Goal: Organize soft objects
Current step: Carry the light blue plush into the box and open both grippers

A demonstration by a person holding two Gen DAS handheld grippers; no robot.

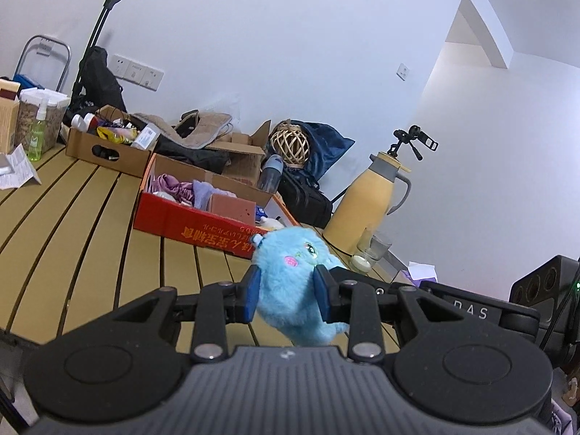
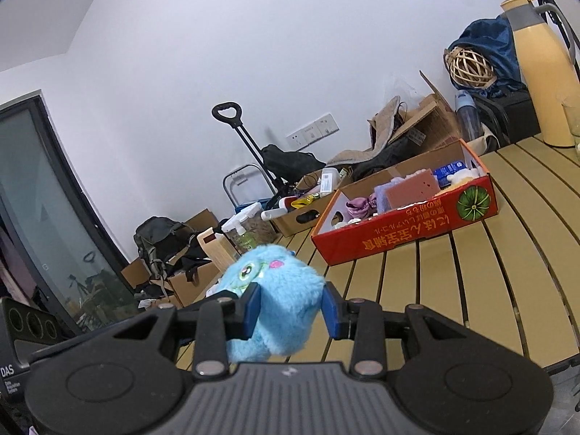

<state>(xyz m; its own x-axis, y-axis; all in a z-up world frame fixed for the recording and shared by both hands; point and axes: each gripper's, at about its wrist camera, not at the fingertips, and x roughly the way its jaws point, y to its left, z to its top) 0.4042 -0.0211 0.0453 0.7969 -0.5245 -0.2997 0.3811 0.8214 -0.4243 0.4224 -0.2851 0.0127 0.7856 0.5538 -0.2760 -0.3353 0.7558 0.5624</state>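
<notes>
Left wrist view: the left gripper [image 1: 288, 295] is clamped on a fluffy blue plush toy [image 1: 295, 290]. Its blue pads [image 1: 252, 295] press into the fur from both sides, and the toy's face, with a green eye and a pink cheek, rises above the fingertips. The toy is held up off the slatted yellow table [image 1: 90, 217]; its lower part hangs below the fingers. Beyond it, a red cardboard box [image 1: 188, 223] sits on the table toward the far edge, with purple cloth [image 1: 170, 185] and a reddish-brown sponge block [image 1: 232, 208] inside. A yellow thermos jug [image 1: 366, 199] stands near the table's right far corner, and glass jars [image 1: 369, 252] are just beside it.

Right wrist view: the right gripper [image 2: 291, 311] also grips the same blue plush toy [image 2: 286, 301], pads sunk into its sides, with the face turned toward the left of the frame. The toy hangs over the table's [image 2: 453, 290] near left edge, well apart from the red cardboard box [image 2: 398, 235], which lies further in towards the far edge.
</notes>
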